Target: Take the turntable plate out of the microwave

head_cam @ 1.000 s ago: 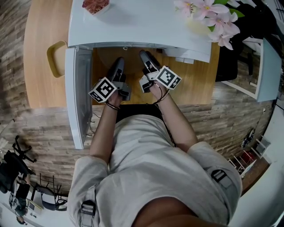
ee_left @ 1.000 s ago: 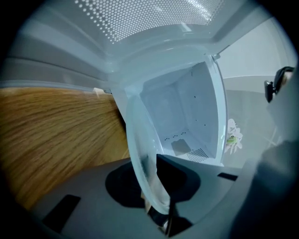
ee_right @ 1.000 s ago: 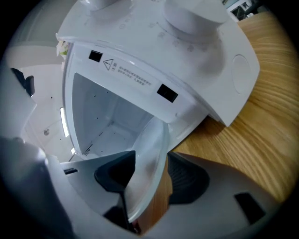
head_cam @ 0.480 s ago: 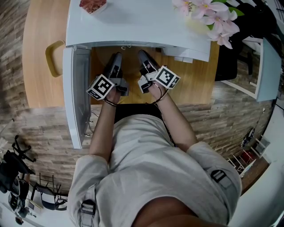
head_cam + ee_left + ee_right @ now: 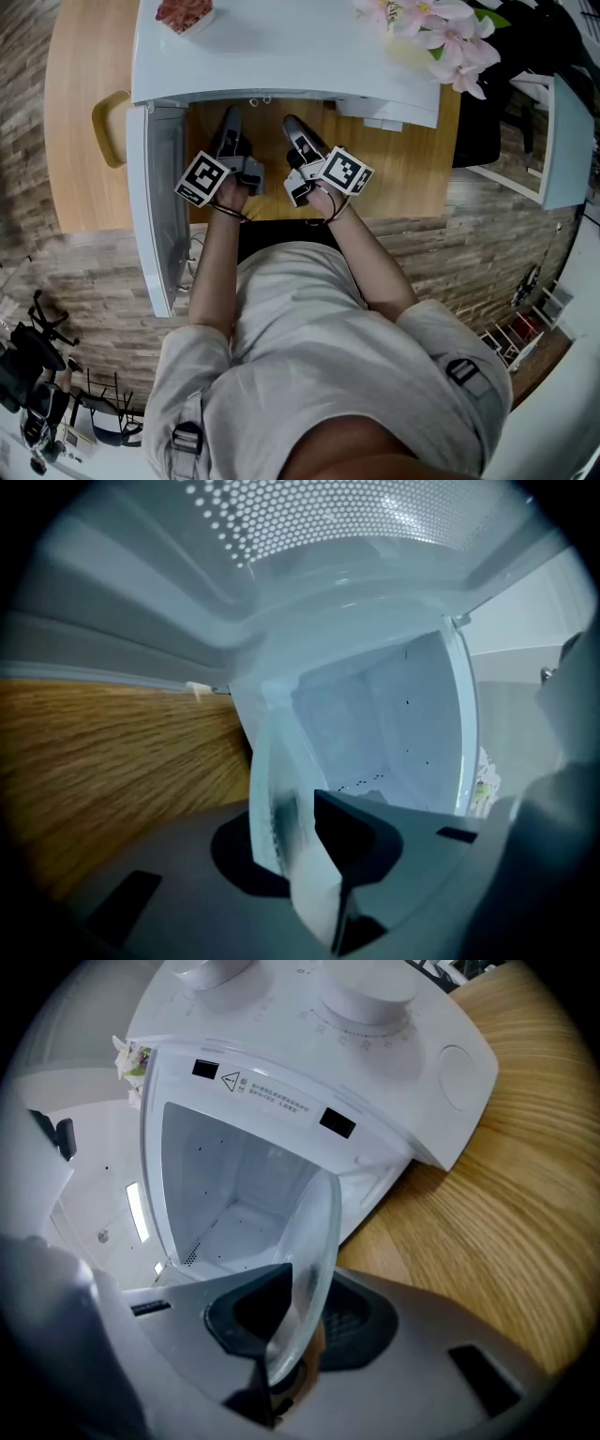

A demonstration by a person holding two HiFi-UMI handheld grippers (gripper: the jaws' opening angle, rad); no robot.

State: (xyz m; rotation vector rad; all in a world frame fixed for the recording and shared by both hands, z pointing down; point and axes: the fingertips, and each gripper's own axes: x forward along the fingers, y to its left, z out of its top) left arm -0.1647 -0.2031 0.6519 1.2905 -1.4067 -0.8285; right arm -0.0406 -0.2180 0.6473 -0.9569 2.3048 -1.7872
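The clear glass turntable plate [image 5: 278,794] [image 5: 317,1232] is held on edge at the mouth of the white microwave [image 5: 281,47] [image 5: 309,1063]. My left gripper [image 5: 228,127] [image 5: 309,855] is shut on one rim. My right gripper [image 5: 291,129] [image 5: 291,1321] is shut on the opposite rim. Both pairs of jaws have just been closing, and the glass rim is between each pair. The empty white cavity [image 5: 220,1190] [image 5: 375,724] lies just beyond the plate. In the head view the glass itself barely shows between the grippers.
The microwave door [image 5: 155,206] stands open at the left, its perforated window [image 5: 309,517] close above my left gripper. The microwave rests on a wooden table [image 5: 75,112] [image 5: 506,1194]. Pink flowers [image 5: 431,28] and a dish of red food [image 5: 183,14] sit on top; a yellow handle [image 5: 108,127] lies left.
Both grippers and the whole scene sit slightly further left in the head view. The left gripper's tips have drawn a little closer to the microwave's front edge.
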